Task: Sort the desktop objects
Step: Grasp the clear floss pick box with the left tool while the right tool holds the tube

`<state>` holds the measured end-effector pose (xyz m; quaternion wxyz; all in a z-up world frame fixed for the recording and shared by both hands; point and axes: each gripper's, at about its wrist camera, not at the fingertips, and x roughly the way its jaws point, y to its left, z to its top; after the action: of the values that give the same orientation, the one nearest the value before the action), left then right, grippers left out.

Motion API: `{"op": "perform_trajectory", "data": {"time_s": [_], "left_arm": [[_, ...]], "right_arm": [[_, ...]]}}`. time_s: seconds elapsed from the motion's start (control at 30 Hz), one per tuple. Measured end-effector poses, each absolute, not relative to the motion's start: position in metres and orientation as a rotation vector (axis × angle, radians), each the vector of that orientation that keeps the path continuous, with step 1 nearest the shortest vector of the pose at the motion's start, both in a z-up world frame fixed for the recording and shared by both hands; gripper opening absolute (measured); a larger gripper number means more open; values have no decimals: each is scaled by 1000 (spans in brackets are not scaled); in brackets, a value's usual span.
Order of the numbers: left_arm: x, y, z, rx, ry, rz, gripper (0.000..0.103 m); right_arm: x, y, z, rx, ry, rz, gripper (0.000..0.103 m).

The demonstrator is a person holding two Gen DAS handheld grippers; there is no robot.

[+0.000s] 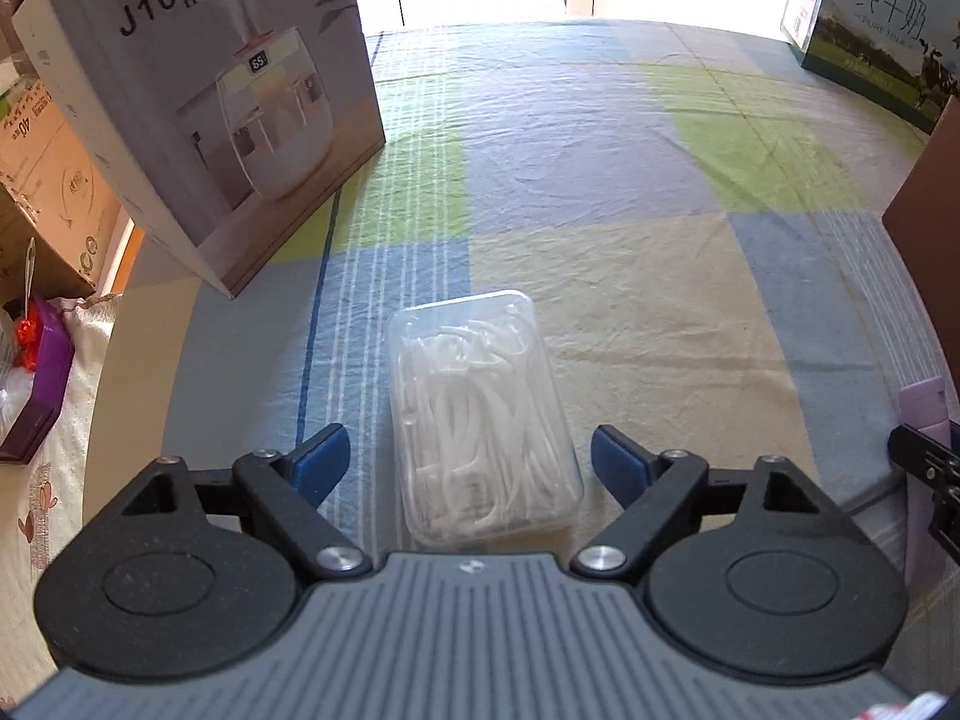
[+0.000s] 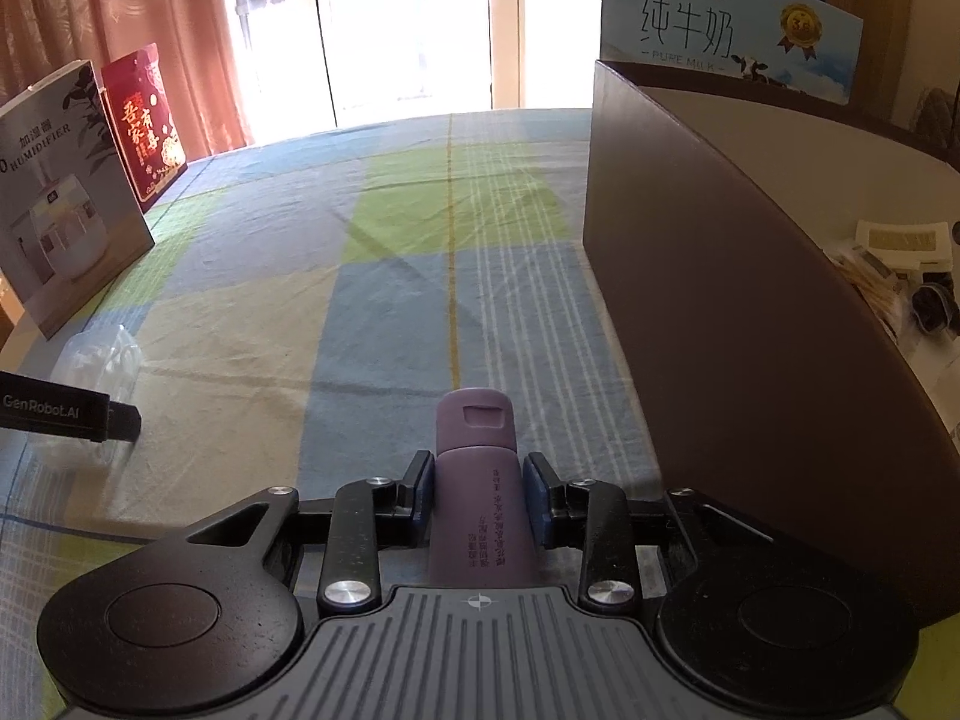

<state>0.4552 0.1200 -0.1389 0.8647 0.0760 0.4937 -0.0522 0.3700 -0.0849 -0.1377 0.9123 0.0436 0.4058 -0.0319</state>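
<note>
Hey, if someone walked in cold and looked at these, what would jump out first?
The purple tube clamped in the right gripper, beside a tall brown box. Next, the clear case of floss picks lying between the open fingers of the left gripper on the checked tablecloth.

The cloth [image 1: 600, 192] over the counter is checked in pale blue, green and cream, crossed by thin white stripes. The tube [image 2: 480, 480] is lilac (dark print along its side), the clear box [image 1: 480, 408] shows white picks, and the tall box [image 2: 750, 324] is dark brown.
</note>
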Motion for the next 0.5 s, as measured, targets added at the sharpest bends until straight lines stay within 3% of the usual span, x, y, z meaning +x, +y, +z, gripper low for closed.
{"op": "perform_trajectory", "data": {"time_s": [0.03, 0.13, 0.5], "left_arm": [[456, 121, -139, 147, 1029, -116, 78], [455, 124, -137, 111, 1023, -143, 55], [409, 126, -134, 116, 1046, -158, 53]], "right_arm": [[370, -85, -138, 85, 839, -62, 30], [371, -83, -138, 52, 842, -44, 30], [367, -81, -140, -26, 863, 31, 29]]}}
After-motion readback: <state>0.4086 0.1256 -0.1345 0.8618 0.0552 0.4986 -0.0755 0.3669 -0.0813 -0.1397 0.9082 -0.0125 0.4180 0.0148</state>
